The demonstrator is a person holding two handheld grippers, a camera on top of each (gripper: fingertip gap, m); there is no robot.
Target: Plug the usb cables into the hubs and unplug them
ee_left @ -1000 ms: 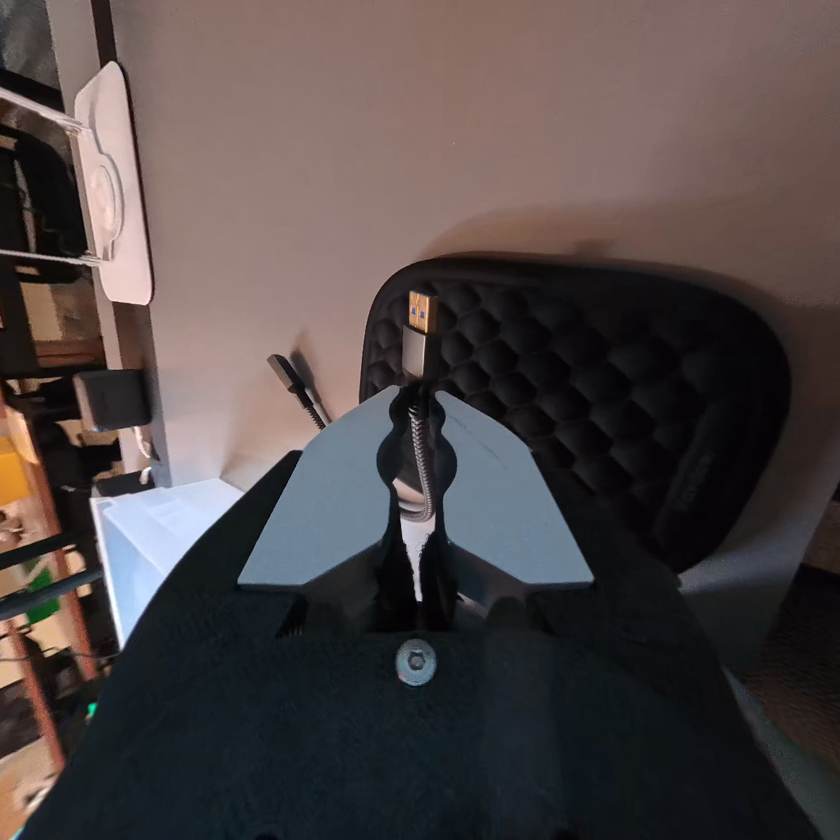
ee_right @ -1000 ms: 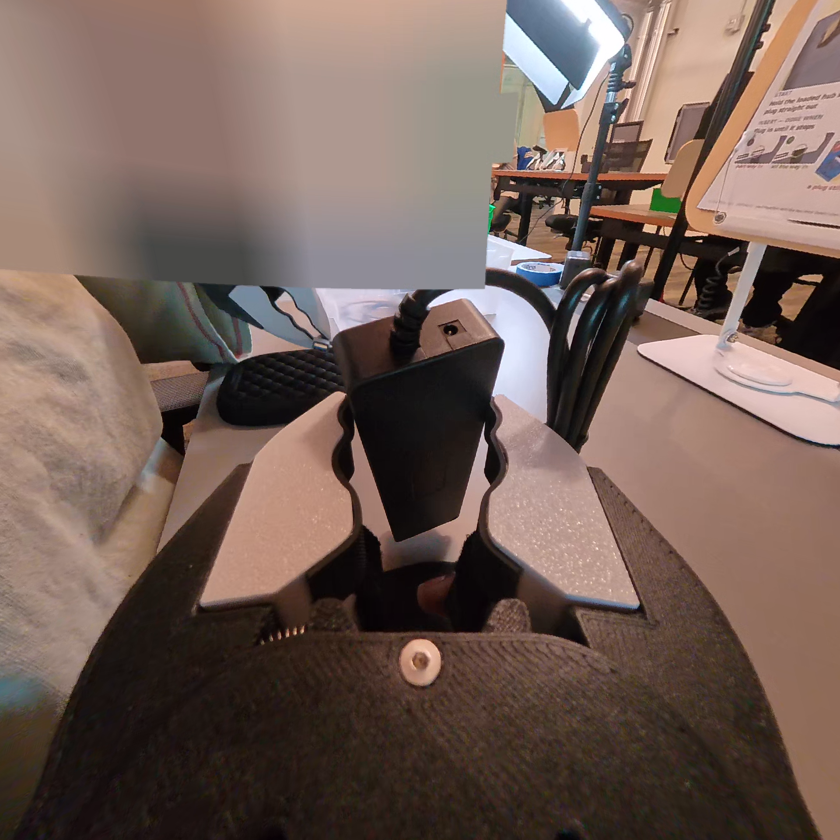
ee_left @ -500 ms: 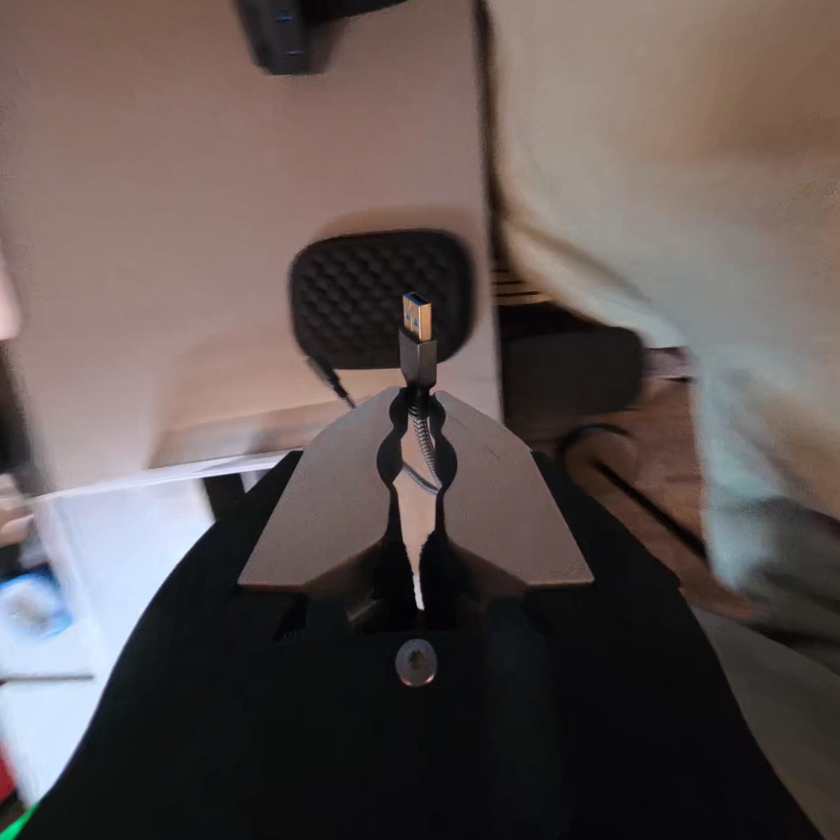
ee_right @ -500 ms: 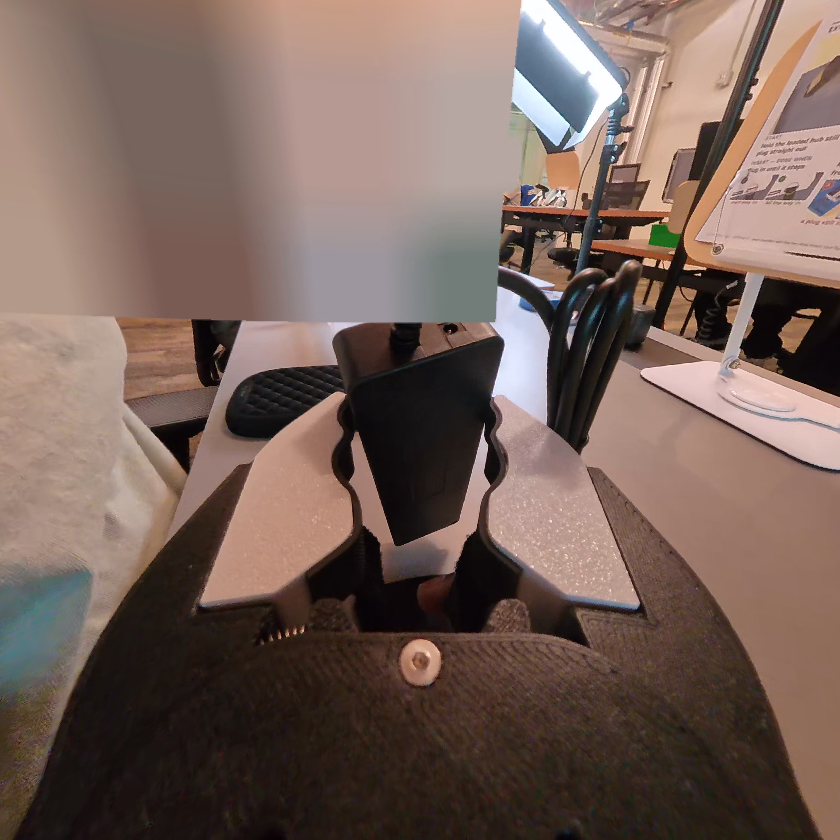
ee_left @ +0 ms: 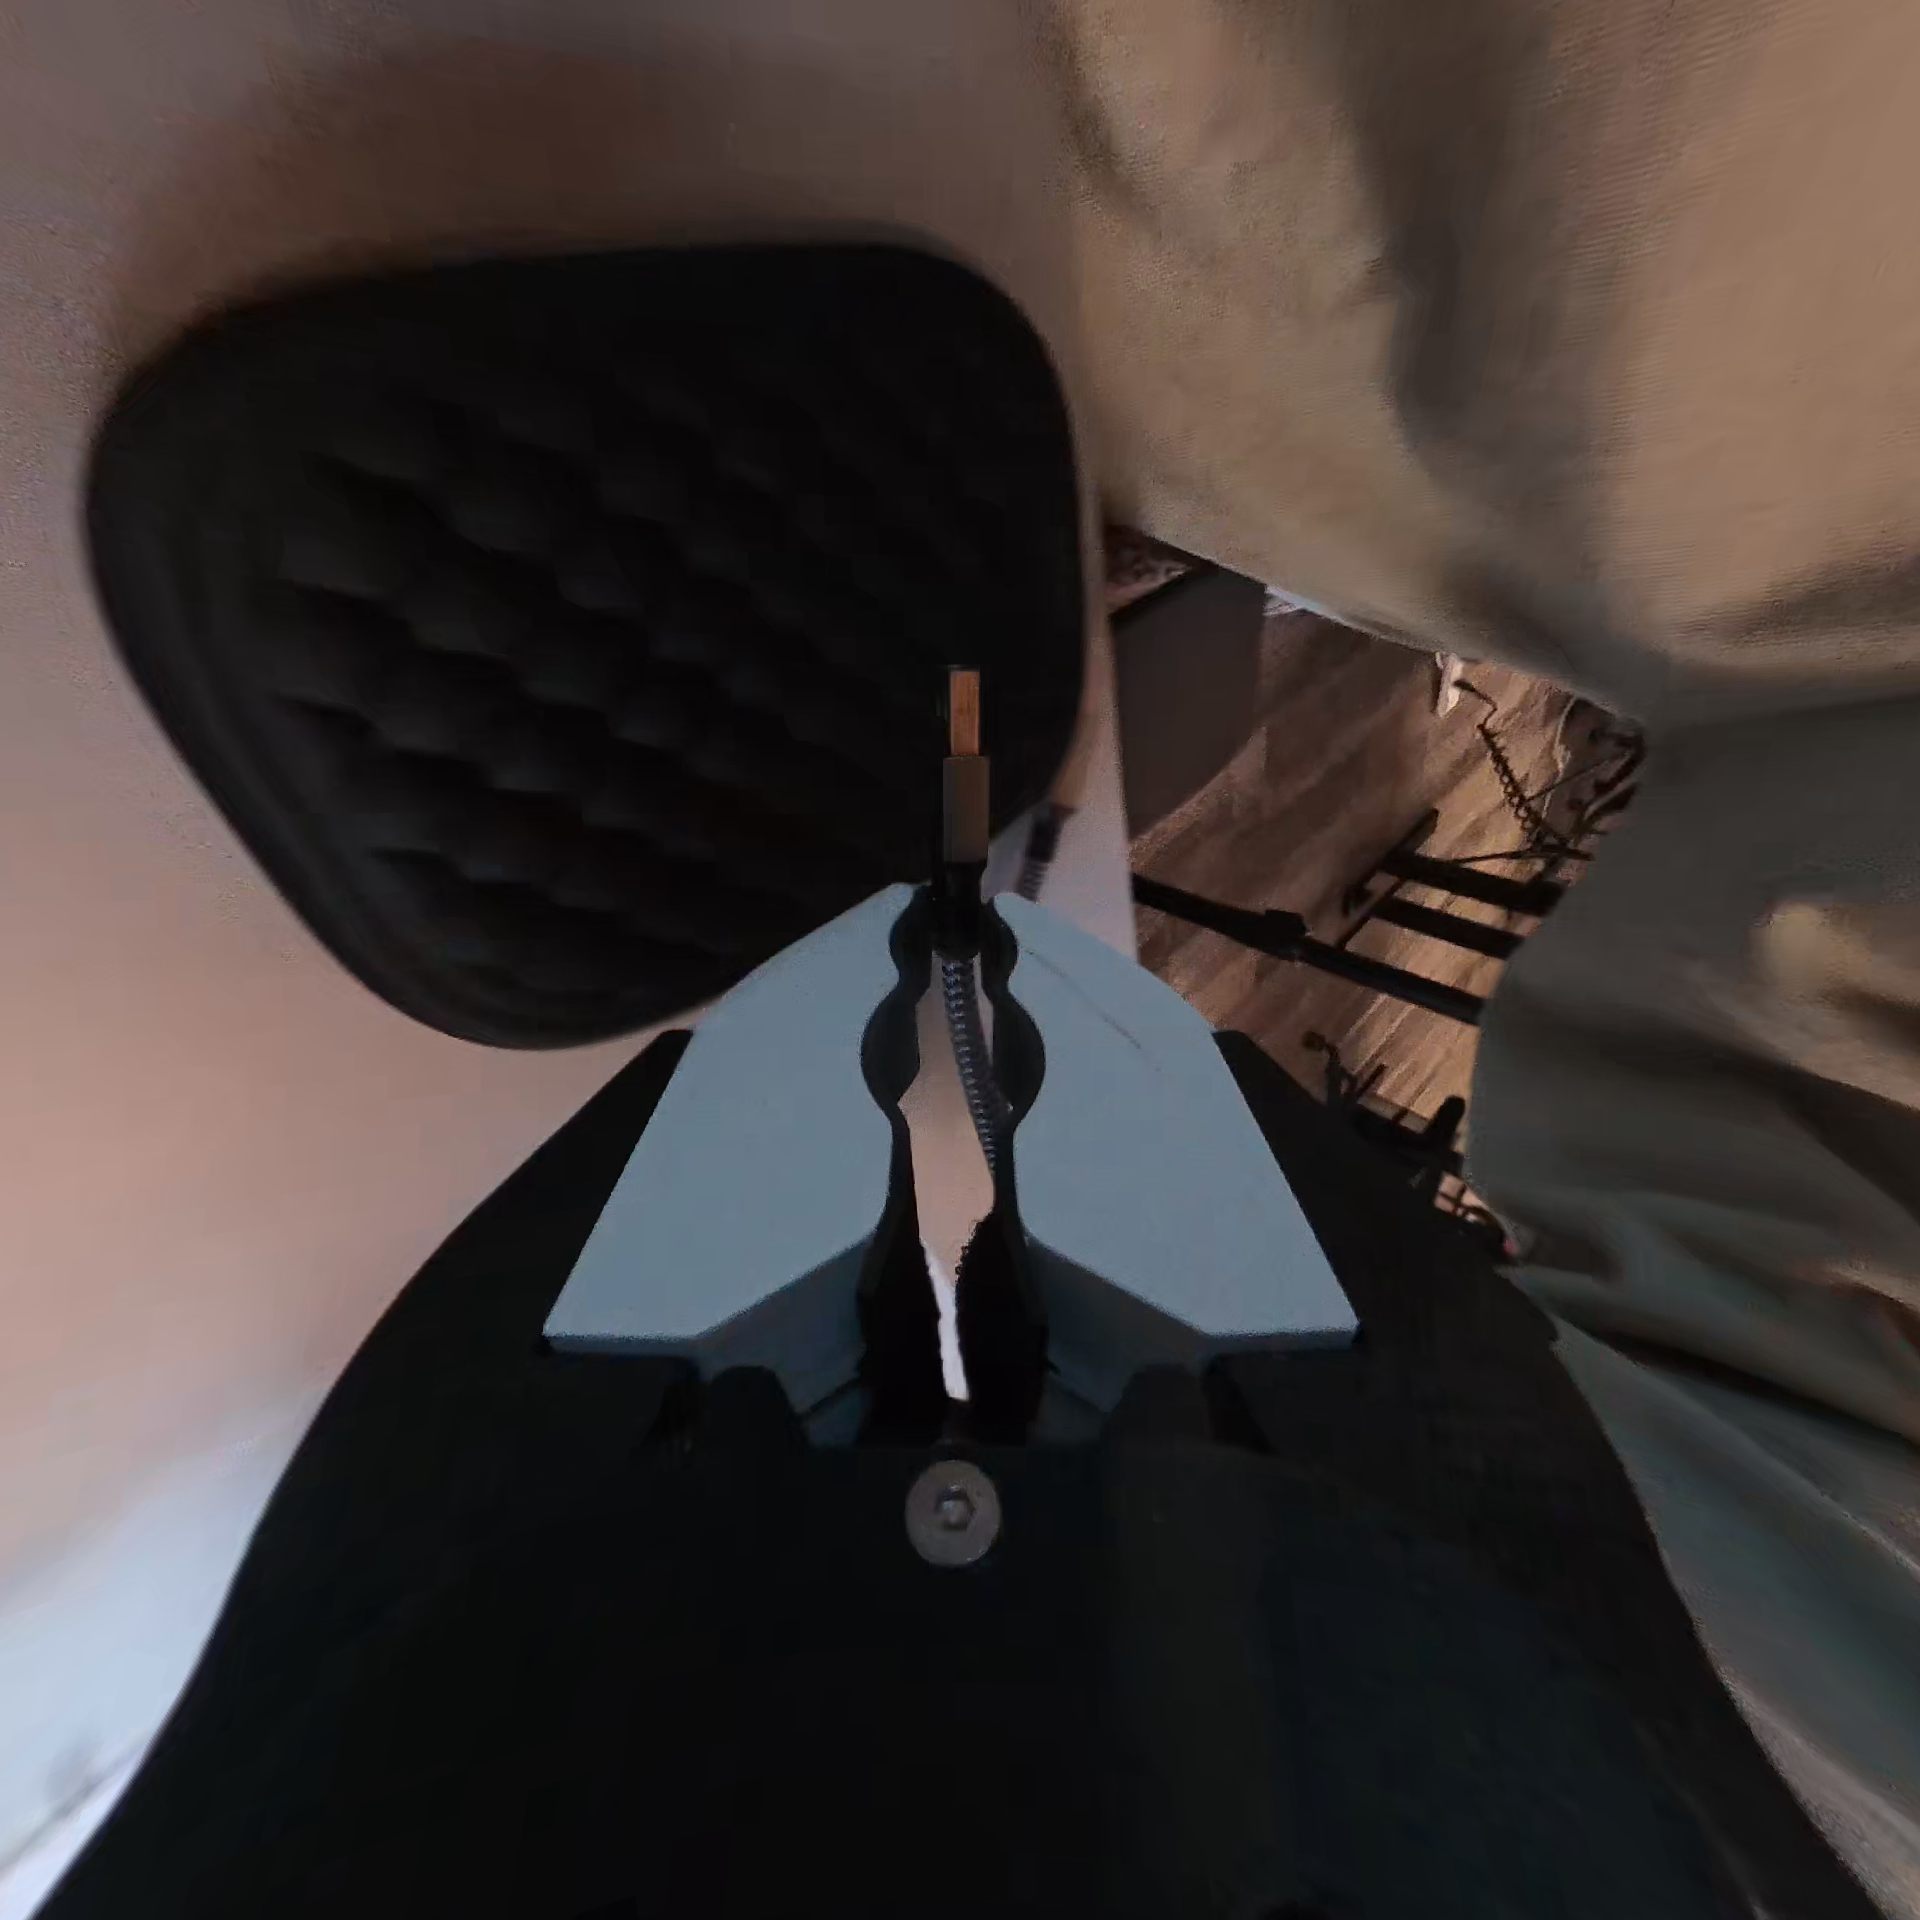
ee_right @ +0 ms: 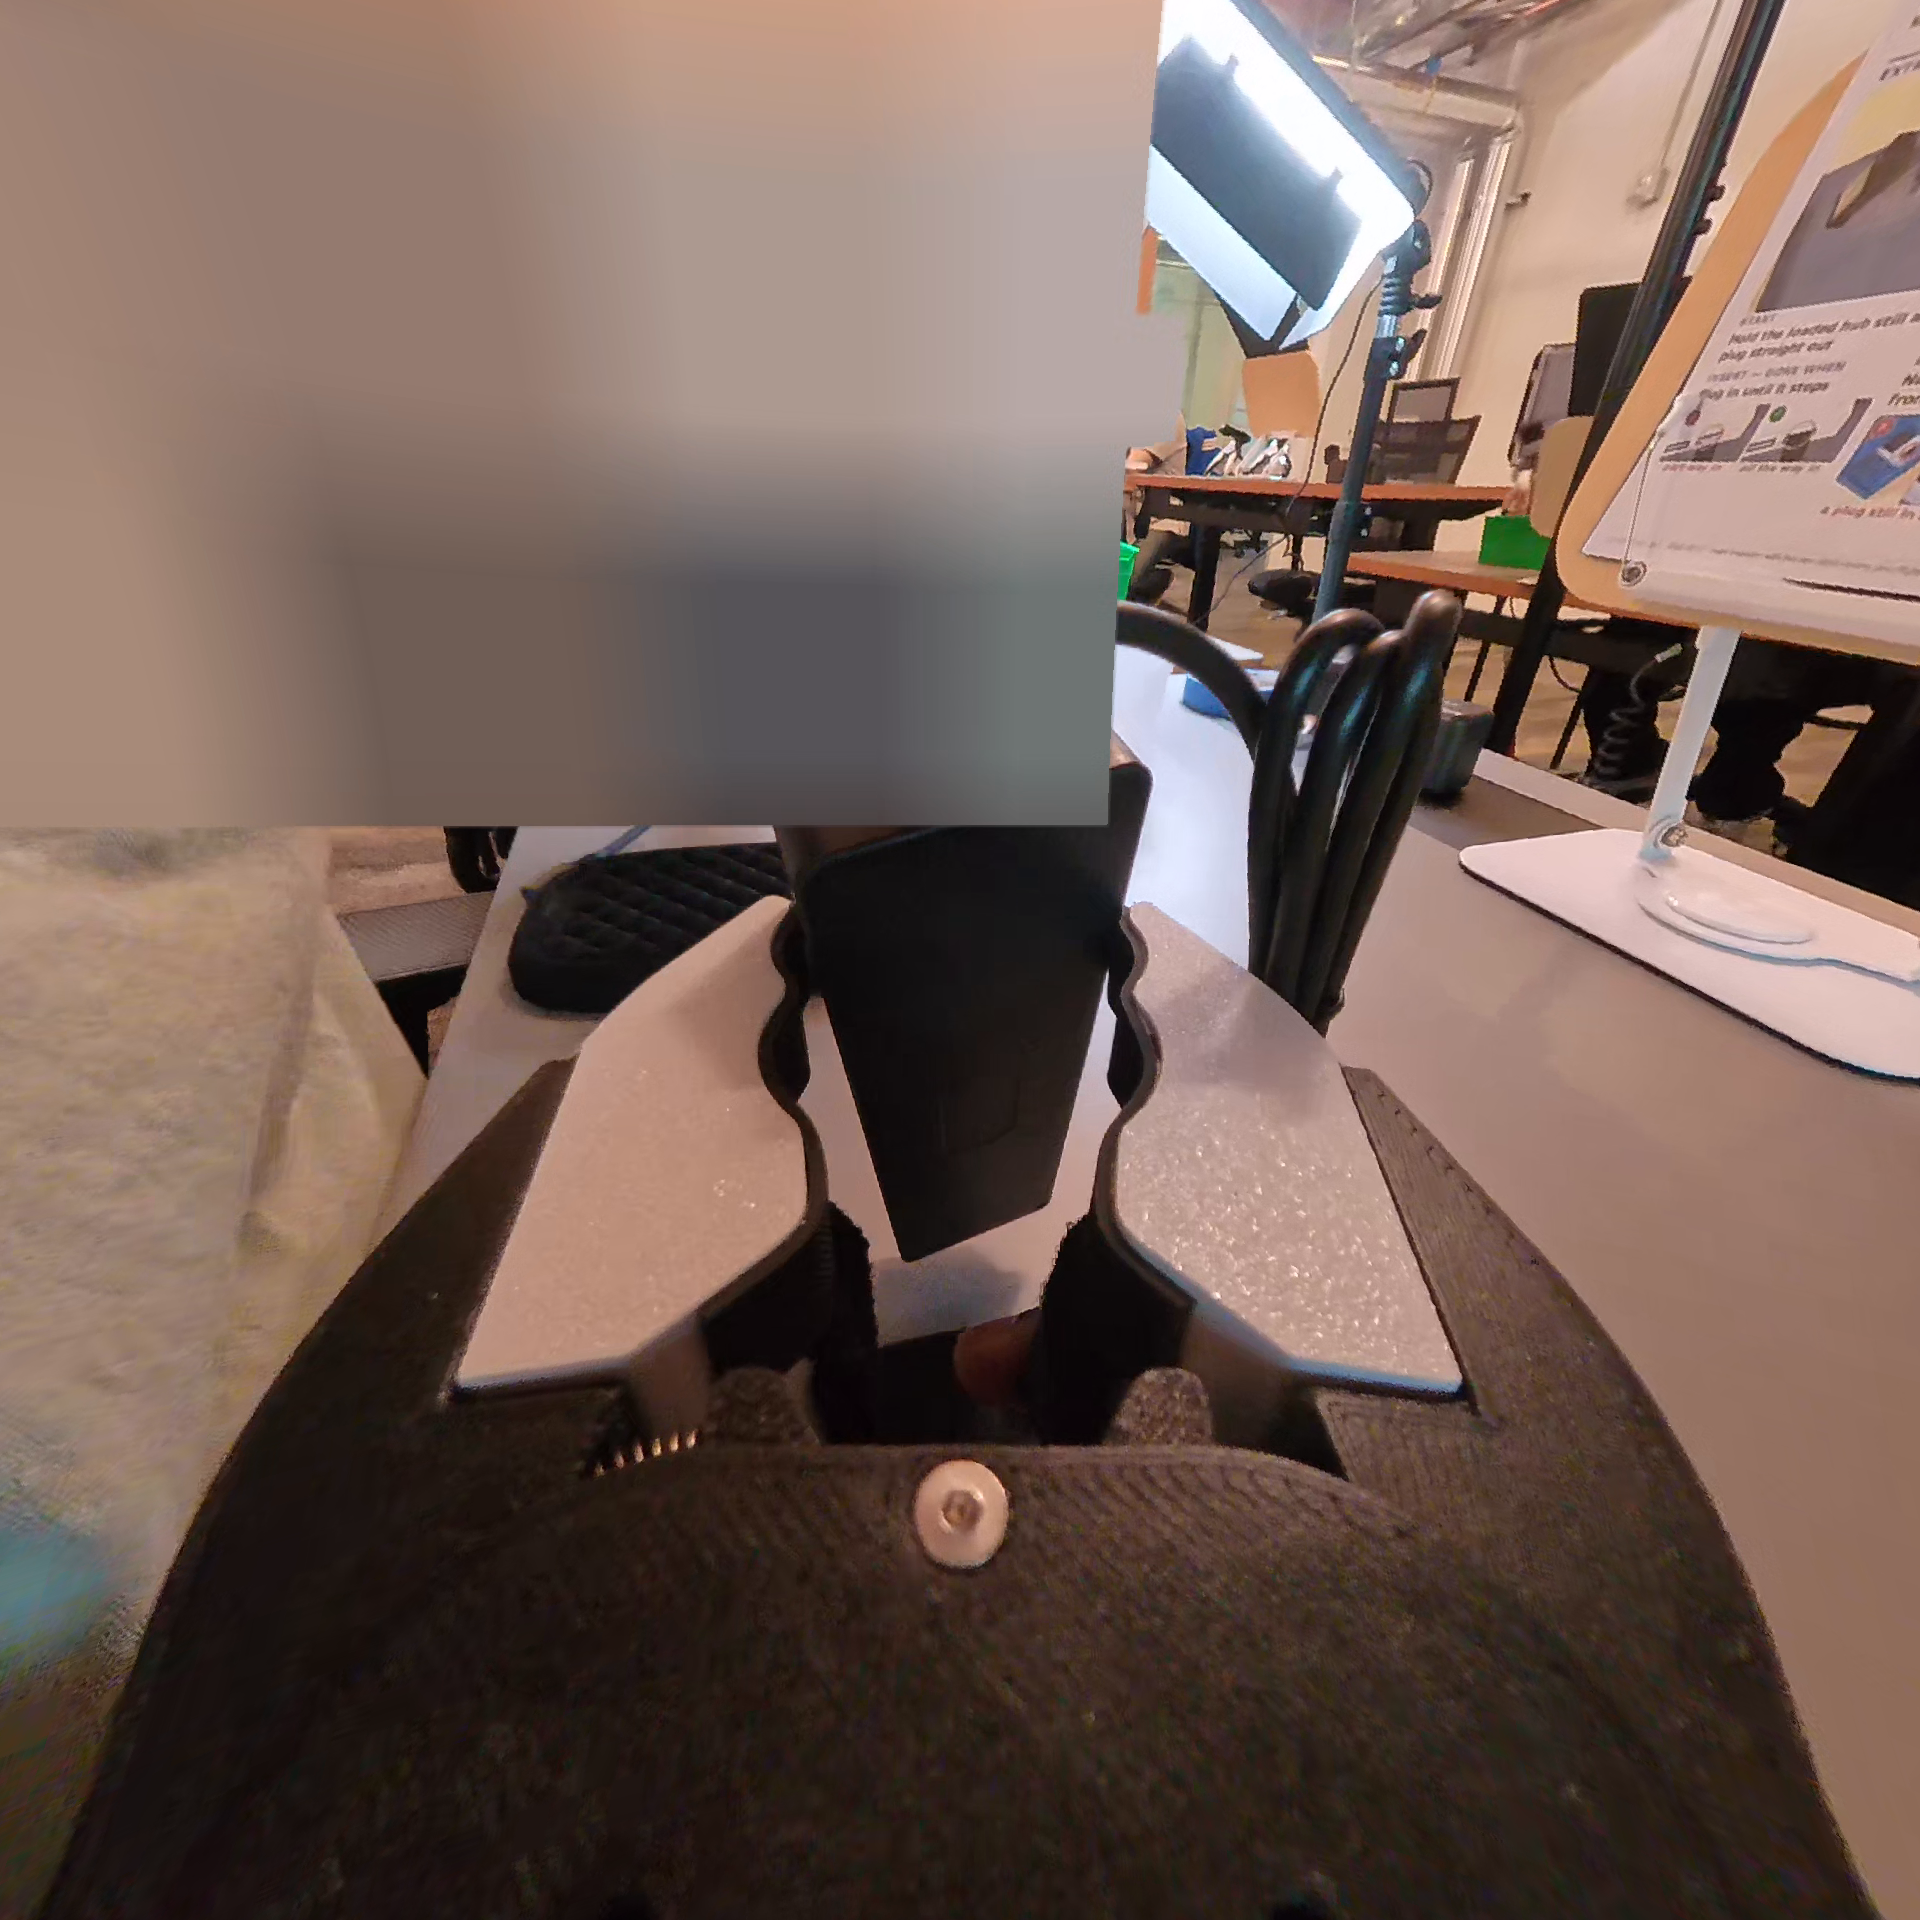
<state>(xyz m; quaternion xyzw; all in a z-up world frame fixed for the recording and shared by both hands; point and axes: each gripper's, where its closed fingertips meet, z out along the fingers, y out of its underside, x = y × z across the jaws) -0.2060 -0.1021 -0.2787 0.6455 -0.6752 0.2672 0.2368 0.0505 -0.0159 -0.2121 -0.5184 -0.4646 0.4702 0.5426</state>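
Note:
My left gripper (ee_left: 954,912) is shut on a braided USB cable (ee_left: 975,1049) just behind its plug. The grey plug with a gold tip (ee_left: 962,769) sticks out forward, seen edge-on, over a black quilted pad (ee_left: 582,623) on the table. My right gripper (ee_right: 956,935) is shut on a black USB hub (ee_right: 951,1049), held upright above the table; the hub's top is hidden by a blur patch. The hub's black cable (ee_right: 1340,790) loops up to its right. The hub does not show in the left wrist view.
A person's pale sleeve (ee_left: 1507,312) fills the upper right of the left wrist view, beyond the table edge (ee_left: 1112,727). In the right wrist view a white-based sign stand (ee_right: 1714,914) stands on the grey table at right, the pad (ee_right: 644,925) lies at left.
My left gripper has swung and dropped closer to the black pad, which now looks much larger, and the plug has turned edge-on. My right gripper has tipped the hub slightly up.

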